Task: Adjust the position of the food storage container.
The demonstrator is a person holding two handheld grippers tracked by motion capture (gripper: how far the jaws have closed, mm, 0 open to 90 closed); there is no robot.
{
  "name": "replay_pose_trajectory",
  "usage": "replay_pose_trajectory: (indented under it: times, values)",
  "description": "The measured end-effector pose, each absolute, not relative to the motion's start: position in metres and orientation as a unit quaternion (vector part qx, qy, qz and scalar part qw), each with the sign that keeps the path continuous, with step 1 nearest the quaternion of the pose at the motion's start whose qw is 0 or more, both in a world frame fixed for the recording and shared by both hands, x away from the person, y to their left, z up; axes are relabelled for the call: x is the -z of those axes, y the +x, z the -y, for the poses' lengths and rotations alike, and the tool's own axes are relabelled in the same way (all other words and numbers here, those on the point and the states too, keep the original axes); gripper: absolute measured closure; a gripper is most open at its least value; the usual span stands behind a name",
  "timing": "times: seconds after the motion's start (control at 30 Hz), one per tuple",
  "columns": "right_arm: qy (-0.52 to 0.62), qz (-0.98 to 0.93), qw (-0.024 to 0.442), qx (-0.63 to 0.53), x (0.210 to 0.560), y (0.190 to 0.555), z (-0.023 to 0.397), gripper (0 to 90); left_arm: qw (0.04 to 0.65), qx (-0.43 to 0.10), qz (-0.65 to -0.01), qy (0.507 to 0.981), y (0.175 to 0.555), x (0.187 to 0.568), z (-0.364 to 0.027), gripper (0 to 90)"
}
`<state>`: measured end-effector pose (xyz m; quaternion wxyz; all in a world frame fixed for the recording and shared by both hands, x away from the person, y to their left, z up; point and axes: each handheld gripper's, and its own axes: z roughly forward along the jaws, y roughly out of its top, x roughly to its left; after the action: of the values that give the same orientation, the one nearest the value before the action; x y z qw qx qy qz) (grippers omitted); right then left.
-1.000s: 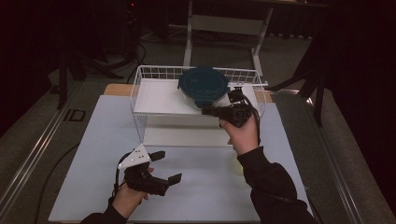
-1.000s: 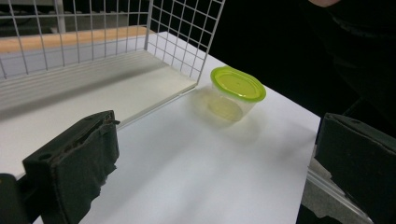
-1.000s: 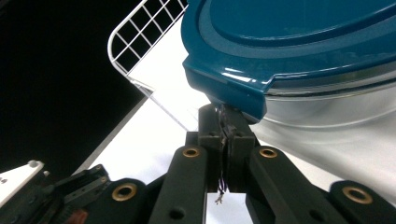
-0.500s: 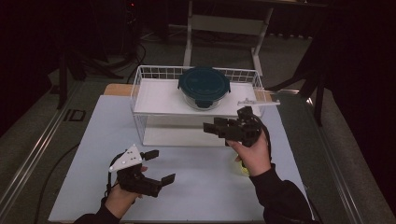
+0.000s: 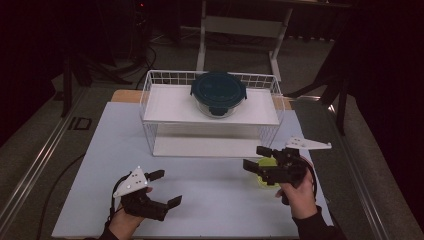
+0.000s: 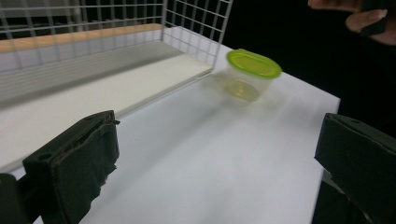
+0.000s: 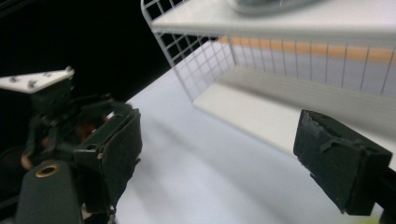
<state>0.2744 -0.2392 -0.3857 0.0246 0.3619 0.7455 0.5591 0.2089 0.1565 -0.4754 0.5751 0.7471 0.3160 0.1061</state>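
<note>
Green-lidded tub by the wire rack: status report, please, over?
Right gripper open, fingers just widened, nothing between them. Left gripper open. Green-lidded tub upright on table, lid on. Nothing in the way.

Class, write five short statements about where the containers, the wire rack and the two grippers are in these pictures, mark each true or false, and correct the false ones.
1. The dark-lidded container sits on the top shelf of the wire rack. True.
2. The green-lidded container stands inside the rack. False: it stands on the white table, outside the rack.
3. The right gripper is open. True.
4. The left gripper grips the green-lidded container. False: it is open and holds nothing.
5. The green lid is off. False: it is on.
</note>
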Motion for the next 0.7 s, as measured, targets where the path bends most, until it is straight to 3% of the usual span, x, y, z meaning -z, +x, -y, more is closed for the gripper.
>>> replay_pose_trajectory:
  times: [0.23,0.47,0.7]
  values:
    - [0.378,-0.751,0.031,-0.54,0.412,0.261,0.267,15.5,0.568,-0.117,-0.309,0.754,0.207,0.478,-0.157,0.0]
    - [0.42,-0.756,0.079,-0.495,0.434,0.255,0.302,48.9,0.567,-0.124,-0.305,0.755,0.207,0.481,-0.156,0.0]
    - [0.471,-0.74,0.112,-0.467,0.449,0.253,0.342,76.7,0.565,-0.129,-0.292,0.761,0.206,0.48,-0.152,0.0]
